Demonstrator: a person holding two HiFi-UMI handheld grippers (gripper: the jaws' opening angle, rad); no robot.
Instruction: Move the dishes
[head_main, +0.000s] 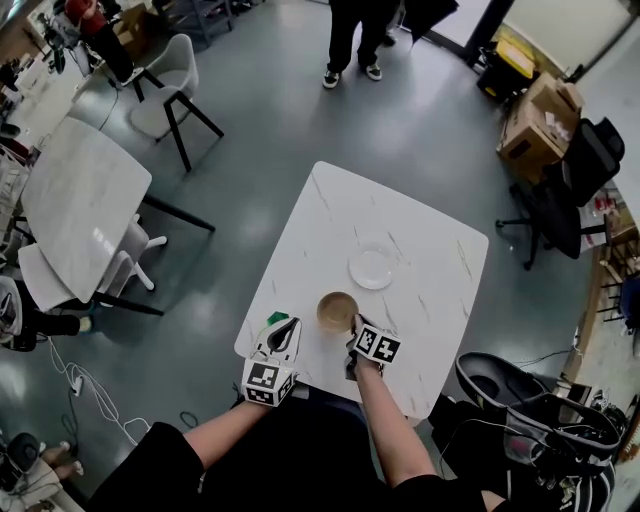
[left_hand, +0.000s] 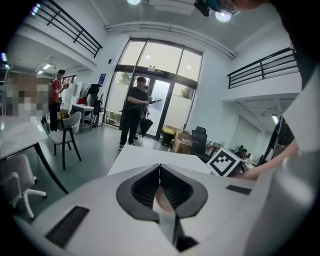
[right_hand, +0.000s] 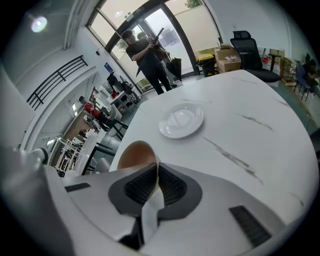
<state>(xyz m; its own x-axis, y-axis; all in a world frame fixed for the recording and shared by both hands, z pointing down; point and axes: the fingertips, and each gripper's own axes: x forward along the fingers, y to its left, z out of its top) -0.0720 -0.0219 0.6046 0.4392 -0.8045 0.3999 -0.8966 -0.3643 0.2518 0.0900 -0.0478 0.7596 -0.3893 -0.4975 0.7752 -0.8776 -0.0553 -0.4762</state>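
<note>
A brown bowl (head_main: 336, 310) sits near the front edge of the white marble table (head_main: 430, 300), with a small white plate (head_main: 373, 267) just beyond it. My right gripper (head_main: 356, 324) is shut on the bowl's near rim. In the right gripper view the thin rim of the bowl (right_hand: 134, 153) runs between the closed pads of that gripper (right_hand: 157, 181), and the plate (right_hand: 181, 121) lies ahead. My left gripper (head_main: 287, 325) hovers left of the bowl, shut and holding nothing. In the left gripper view that gripper (left_hand: 160, 186) has its pads together, and a tan patch of the bowl (left_hand: 163, 201) shows behind them.
A second marble table (head_main: 80, 200) with white chairs (head_main: 175, 80) stands at the left. A person (head_main: 350, 35) stands on the grey floor beyond the table. Cardboard boxes (head_main: 540, 125) and a black office chair (head_main: 570, 190) are at the right, and a dark cart (head_main: 530, 410) at the lower right.
</note>
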